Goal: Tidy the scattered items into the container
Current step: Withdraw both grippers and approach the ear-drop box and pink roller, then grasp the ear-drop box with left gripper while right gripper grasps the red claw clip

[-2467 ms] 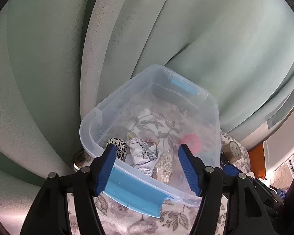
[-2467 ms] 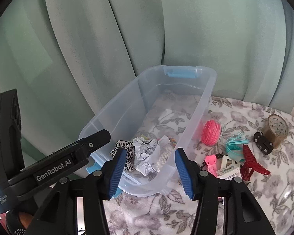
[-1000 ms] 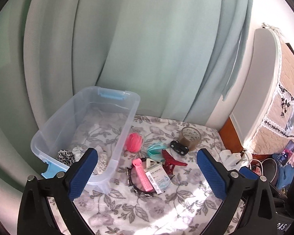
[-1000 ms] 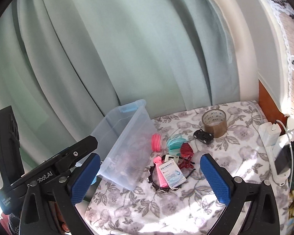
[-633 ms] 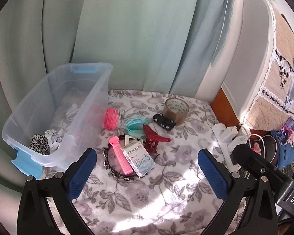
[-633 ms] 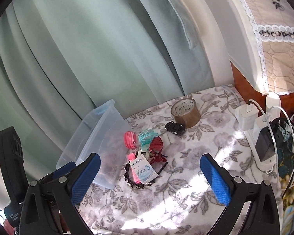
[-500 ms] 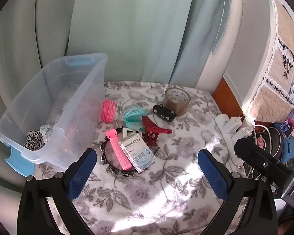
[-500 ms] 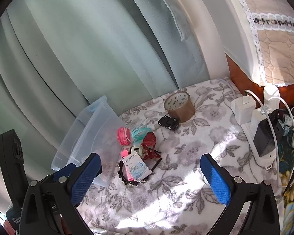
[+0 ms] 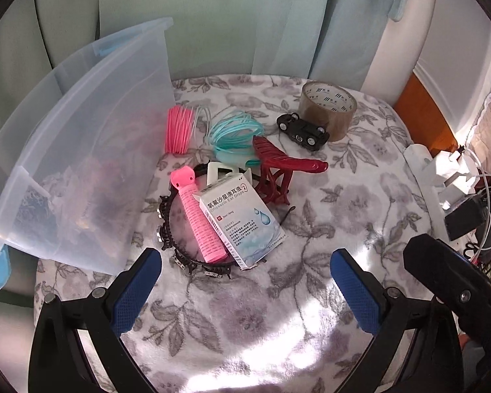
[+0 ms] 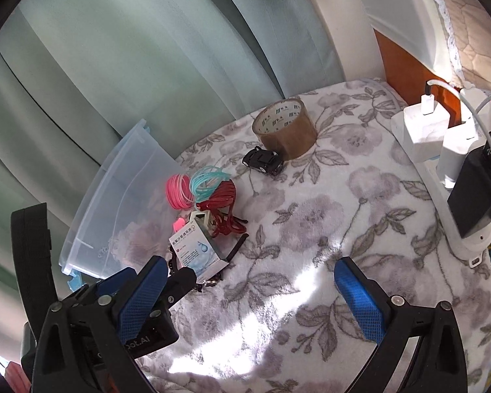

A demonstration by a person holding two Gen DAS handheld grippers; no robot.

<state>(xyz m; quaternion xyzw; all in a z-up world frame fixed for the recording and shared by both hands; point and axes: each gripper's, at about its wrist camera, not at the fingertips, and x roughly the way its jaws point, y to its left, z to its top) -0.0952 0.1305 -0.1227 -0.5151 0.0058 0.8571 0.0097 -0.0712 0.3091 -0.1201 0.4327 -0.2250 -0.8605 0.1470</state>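
1. Left wrist view: your left gripper point(image 9: 245, 278) hangs spread wide and empty over the floral cloth point(image 9: 311, 229); right gripper point(image 10: 252, 291) likewise released.
2. Nearest target: ear-drops box point(image 9: 242, 219), resting on the pink roller point(image 9: 198, 213) and black headband point(image 9: 167, 229), just beside the container point(image 9: 81, 131).
3. Descend squarely; pinch the box's short sides only.
4. Box reads "Ofloxacin Ear Drops"; left gripper body point(image 10: 137, 340), partly legible ".AI".

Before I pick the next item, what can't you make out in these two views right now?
- Contents of the clear bin: both views, blurred by its frosted wall.
- Black headband: left wrist view, partly under the pink roller and ear drops box.
- White clip: mostly behind the box.
- Power strip: cut off by the right edge.
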